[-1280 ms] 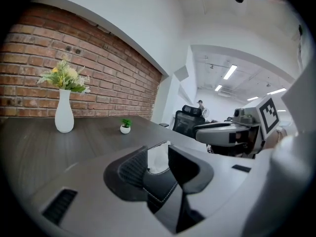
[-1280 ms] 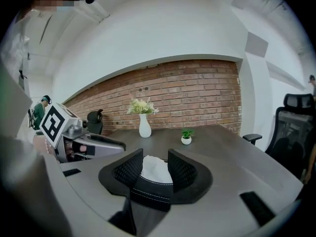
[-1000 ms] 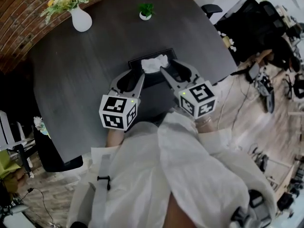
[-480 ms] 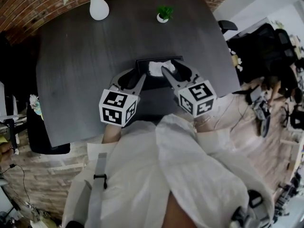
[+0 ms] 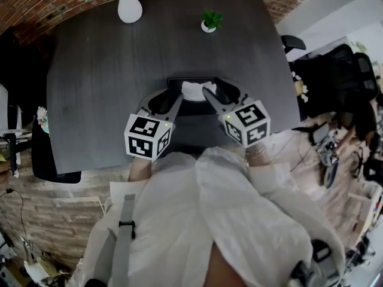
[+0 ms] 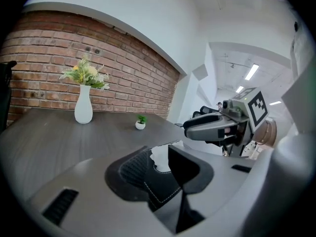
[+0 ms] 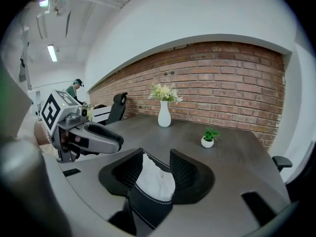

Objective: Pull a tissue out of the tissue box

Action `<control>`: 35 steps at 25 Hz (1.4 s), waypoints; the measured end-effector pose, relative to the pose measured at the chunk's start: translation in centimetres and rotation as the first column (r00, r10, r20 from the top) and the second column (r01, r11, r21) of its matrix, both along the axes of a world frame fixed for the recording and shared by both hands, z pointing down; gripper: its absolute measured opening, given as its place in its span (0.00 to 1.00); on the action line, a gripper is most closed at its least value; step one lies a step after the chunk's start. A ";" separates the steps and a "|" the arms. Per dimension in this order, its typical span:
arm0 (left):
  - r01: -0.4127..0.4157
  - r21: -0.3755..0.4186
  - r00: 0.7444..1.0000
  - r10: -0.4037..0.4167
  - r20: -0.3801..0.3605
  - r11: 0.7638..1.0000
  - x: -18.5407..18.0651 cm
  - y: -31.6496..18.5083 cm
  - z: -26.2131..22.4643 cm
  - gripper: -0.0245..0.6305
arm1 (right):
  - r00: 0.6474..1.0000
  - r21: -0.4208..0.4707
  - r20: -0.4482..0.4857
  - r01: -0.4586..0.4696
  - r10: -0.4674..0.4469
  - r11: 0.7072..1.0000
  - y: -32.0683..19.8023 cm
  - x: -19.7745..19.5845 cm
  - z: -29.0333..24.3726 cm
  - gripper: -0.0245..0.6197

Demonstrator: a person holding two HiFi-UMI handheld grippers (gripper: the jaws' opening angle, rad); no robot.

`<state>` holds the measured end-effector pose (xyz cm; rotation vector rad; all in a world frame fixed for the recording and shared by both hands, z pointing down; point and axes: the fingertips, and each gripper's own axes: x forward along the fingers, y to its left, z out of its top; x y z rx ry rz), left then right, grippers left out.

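Note:
A black tissue box sits near the front edge of the dark table, with white tissue sticking up from its top. My left gripper is at the box's near left, open, and the box corner and tissue show through its gap. My right gripper is at the near right, also open. The tissue and the stitched box edge lie in line between its wide jaws, and I see no pad pressing on them. Each gripper also appears in the other gripper view: left gripper, right gripper.
A white vase of flowers and a small potted plant stand at the far side of the table, against a brick wall. Office chairs and floor clutter lie to the right. The person's white clothing fills the lower view.
The head view has swung, so the table now sits squarer in it. Both grippers stay at the box; the right one has edged forward alongside the tissue. The jaws look unchanged.

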<state>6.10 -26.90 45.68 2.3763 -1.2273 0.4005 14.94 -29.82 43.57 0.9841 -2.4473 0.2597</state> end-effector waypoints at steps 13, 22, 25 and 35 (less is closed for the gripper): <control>0.122 -0.052 0.992 -0.121 0.019 0.991 -0.9 0.2 1.5 0.20 | 0.997 -0.063 -0.045 0.059 -0.062 0.996 -0.3 1.2 2.8 0.30; 0.153 -0.084 0.988 -0.152 0.026 0.985 -0.8 0.3 2.4 0.20 | 0.988 -0.101 -0.099 0.108 -0.118 0.989 -0.7 0.8 4.7 0.33; 0.158 -0.092 0.987 -0.156 0.027 0.983 -0.7 0.3 2.6 0.21 | 0.982 -0.107 -0.124 0.128 -0.141 0.986 -0.9 0.5 5.2 0.33; 0.171 -0.119 0.985 -0.167 0.043 0.978 -0.6 0.2 3.2 0.21 | 0.954 -0.140 -0.209 0.188 -0.215 0.972 -1.3 -0.1 6.4 0.33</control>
